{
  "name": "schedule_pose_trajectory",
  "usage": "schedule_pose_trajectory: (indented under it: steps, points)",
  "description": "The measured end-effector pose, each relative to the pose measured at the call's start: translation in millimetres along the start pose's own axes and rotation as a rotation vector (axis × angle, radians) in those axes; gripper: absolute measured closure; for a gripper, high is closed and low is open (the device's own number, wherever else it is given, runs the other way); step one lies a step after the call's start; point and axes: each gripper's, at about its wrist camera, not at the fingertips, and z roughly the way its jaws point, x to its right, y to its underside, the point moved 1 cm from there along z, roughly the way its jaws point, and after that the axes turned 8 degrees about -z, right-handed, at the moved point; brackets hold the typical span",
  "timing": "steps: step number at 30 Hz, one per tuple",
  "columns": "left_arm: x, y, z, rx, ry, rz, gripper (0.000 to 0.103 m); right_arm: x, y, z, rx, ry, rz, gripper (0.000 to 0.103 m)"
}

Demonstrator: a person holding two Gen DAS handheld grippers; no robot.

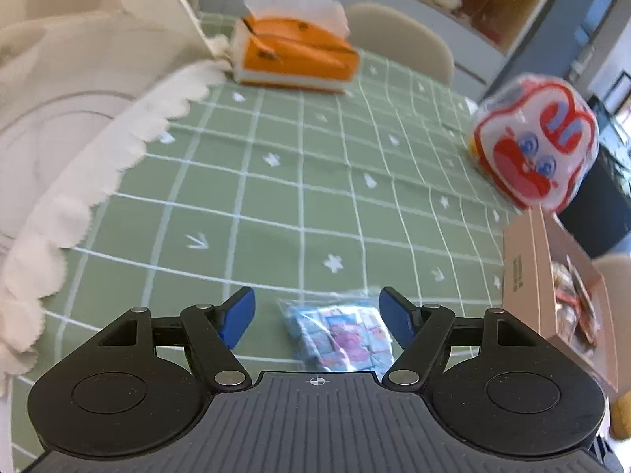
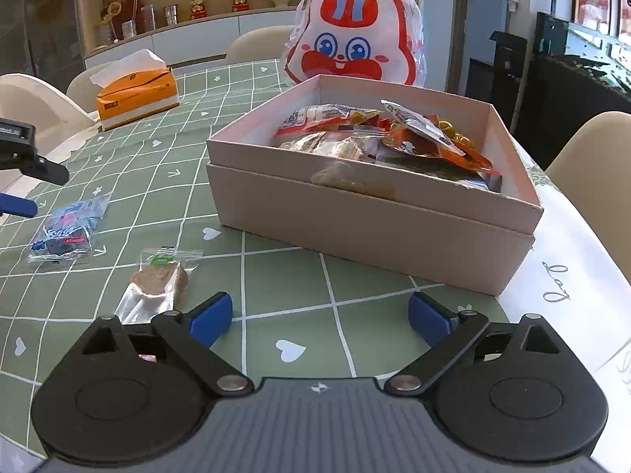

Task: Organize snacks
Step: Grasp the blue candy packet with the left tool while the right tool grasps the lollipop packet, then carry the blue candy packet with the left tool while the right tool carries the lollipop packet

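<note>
The left gripper (image 1: 317, 317) stands wide over the green checked tablecloth (image 1: 276, 197), its blue pads (image 1: 236, 321) apart on either side of a small blue snack packet (image 1: 341, 333) that lies flat on the cloth; the pads do not press on it. The right gripper (image 2: 319, 317) is also spread wide, with only bare cloth between its fingers. Just ahead of it, by the table's right-hand edge, sits an open pink cardboard box (image 2: 370, 213) nested in its lid and already heaped with wrapped snacks (image 2: 390, 138). Behind the box, touching or just beside its far wall, stands a clear bag printed with a red-and-white rabbit face (image 2: 353, 35). To the left of the right gripper lies a brown biscuit in a clear wrapper (image 2: 157, 283), and further left the blue packet (image 2: 67, 228), with the left gripper's tip (image 2: 17, 207) beside it. An orange tissue box (image 2: 136, 96) stands near the far edge.
</note>
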Motion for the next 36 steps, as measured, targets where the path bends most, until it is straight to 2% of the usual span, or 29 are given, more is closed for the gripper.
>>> schedule_pose_trajectory:
  steps: [3, 9, 11, 19, 22, 23, 27, 30, 33, 36]
  points:
    - [21, 5, 15, -0.053, -0.02, 0.099, 0.026, 0, 0, 1, -0.002, -0.006, -0.002, 0.004]
    - [51, 34, 25, -0.053, -0.111, 0.367, 0.023, -3, -1, 3, -0.014, -0.009, -0.02, 0.0]
    - [53, 38, 25, -0.059, -0.108, 0.407, 0.022, -2, -2, 3, -0.017, -0.016, -0.025, 0.0]
    - [47, 43, 18, -0.085, -0.059, 0.415, 0.022, 3, -5, 3, -0.054, -0.06, -0.057, 0.0]
    - [44, 45, 13, -0.089, -0.035, 0.427, 0.027, 2, -8, -5, -0.086, -0.068, -0.019, 0.009]
    - [41, 46, 9, -0.094, -0.016, 0.429, 0.032, -1, -9, -10, -0.092, -0.082, -0.009, 0.009]
    - [25, 52, -6, -0.133, 0.069, 0.42, 0.038, -27, -11, -35, -0.059, -0.128, -0.008, 0.009]
    - [13, 63, -20, -0.158, 0.101, 0.426, 0.039, -52, -14, -42, -0.051, -0.166, -0.02, 0.01]
    - [3, 73, -36, -0.185, 0.125, 0.455, 0.04, -72, -18, -33, -0.062, -0.142, -0.032, 0.018]
    - [-3, 83, -48, -0.222, 0.145, 0.468, 0.04, -83, -22, -15, -0.092, -0.096, -0.036, 0.034]
